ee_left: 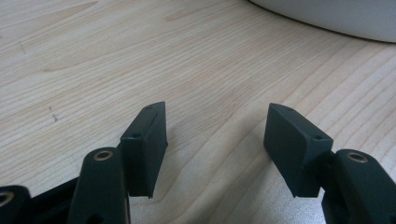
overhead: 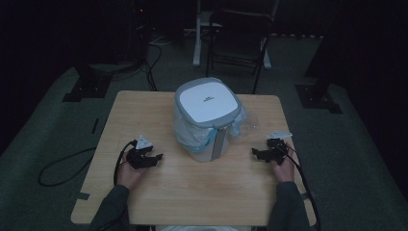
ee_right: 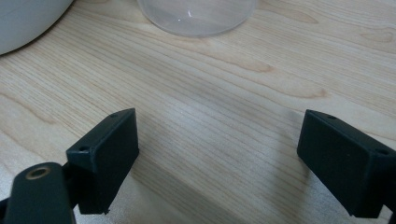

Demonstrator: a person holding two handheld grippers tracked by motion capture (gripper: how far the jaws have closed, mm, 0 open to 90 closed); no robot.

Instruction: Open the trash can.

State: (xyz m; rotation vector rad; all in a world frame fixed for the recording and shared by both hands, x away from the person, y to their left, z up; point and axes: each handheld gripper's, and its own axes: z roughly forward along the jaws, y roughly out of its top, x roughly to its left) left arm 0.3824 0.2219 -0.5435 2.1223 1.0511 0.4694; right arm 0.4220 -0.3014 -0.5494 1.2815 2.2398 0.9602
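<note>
Fingers of the left gripper and right gripper are spread, holding nothing, low over the table. Between them stands the lidded bin, upright, long axis vertical, pedal side toward the person. Its loose liner bag could snag, or a one-sided push could tip the bin.

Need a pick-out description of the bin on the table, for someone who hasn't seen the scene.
On the light wooden table, look at the middle, between the left gripper and the right gripper. There stands the small white waste bin with a grey-rimmed square lid. It is the tallest thing there, and a pale blue plastic liner spills from under its lid.
</note>
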